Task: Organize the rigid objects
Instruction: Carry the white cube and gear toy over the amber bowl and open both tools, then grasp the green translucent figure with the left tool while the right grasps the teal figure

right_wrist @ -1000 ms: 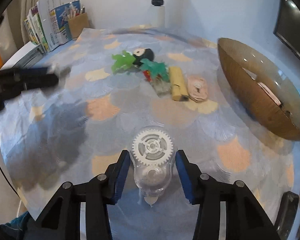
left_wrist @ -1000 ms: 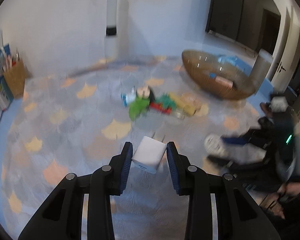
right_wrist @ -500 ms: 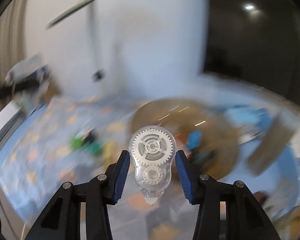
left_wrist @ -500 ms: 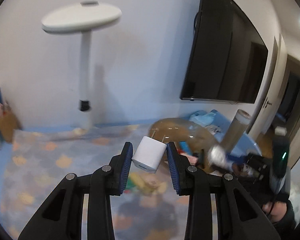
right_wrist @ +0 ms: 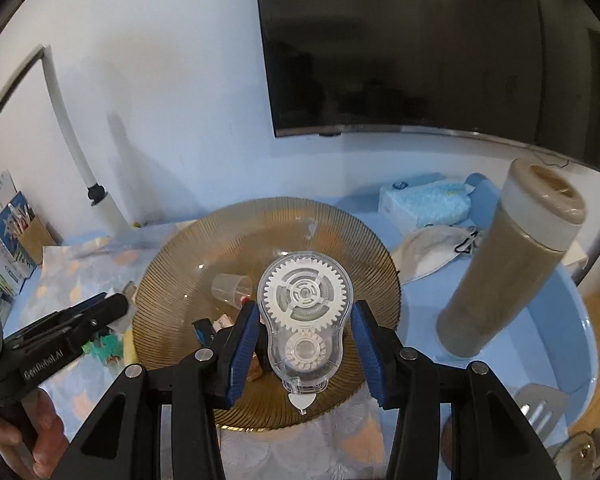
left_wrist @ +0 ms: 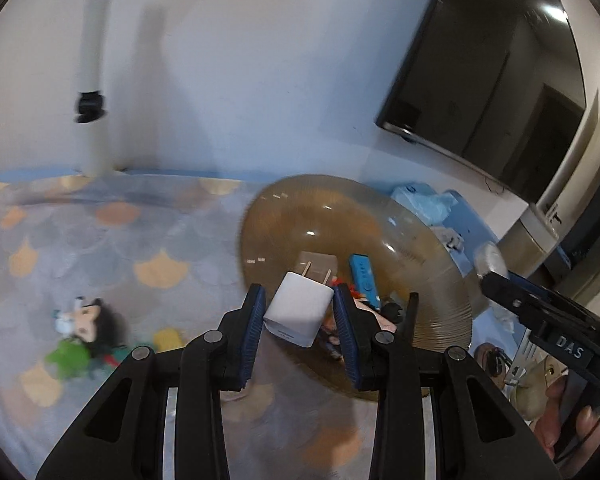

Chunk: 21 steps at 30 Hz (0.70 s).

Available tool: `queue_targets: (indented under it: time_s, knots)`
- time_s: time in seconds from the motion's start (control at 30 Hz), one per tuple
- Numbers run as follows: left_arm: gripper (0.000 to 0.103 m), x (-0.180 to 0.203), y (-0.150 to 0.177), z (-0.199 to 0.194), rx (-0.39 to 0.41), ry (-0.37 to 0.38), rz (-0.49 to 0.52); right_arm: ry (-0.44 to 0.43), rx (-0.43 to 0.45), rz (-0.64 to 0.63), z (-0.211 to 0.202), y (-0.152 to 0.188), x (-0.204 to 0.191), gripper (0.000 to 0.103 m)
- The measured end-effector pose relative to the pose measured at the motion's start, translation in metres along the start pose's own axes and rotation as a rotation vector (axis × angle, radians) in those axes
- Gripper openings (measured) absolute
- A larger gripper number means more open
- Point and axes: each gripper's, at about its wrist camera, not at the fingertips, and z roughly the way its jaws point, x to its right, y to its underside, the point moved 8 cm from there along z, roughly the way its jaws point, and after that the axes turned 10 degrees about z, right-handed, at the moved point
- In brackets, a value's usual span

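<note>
L gripper [left_wrist: 299, 312] clamps white charger [left_wrist: 298, 307], frame center, over amber bowl [left_wrist: 428, 280]. R gripper [right_wrist: 305, 340] clamps clear tape dispenser [right_wrist: 305, 320] w/ gears, center, above same bowl.

White charger [left_wrist: 298, 309] between blue claw pads [left_wrist: 253, 332], ribbed amber bowl [left_wrist: 440, 280] beyond; clear tape dispenser [right_wrist: 305, 316], white gears.
</note>
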Motion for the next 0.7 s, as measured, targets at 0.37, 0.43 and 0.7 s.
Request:
queue_targets:
  time_s: [0.37, 0.43, 0.7]
  knots:
    - [0.038, 0.02, 0.0, 0.02, -0.029, 0.064, 0.037, 0.005, -0.045, -0.027, 0.024, -0.003, -0.002, 0.049]
    - [0.08, 0.026, 0.004, 0.018, -0.042, 0.15, 0.048, 0.037, -0.063, -0.038, 0.026, 0.003, 0.0, 0.061]
    - [0.08, -0.016, -0.01, -0.06, 0.073, 0.146, -0.004, -0.001, -0.02, -0.018, -0.015, 0.005, -0.002, 0.061]
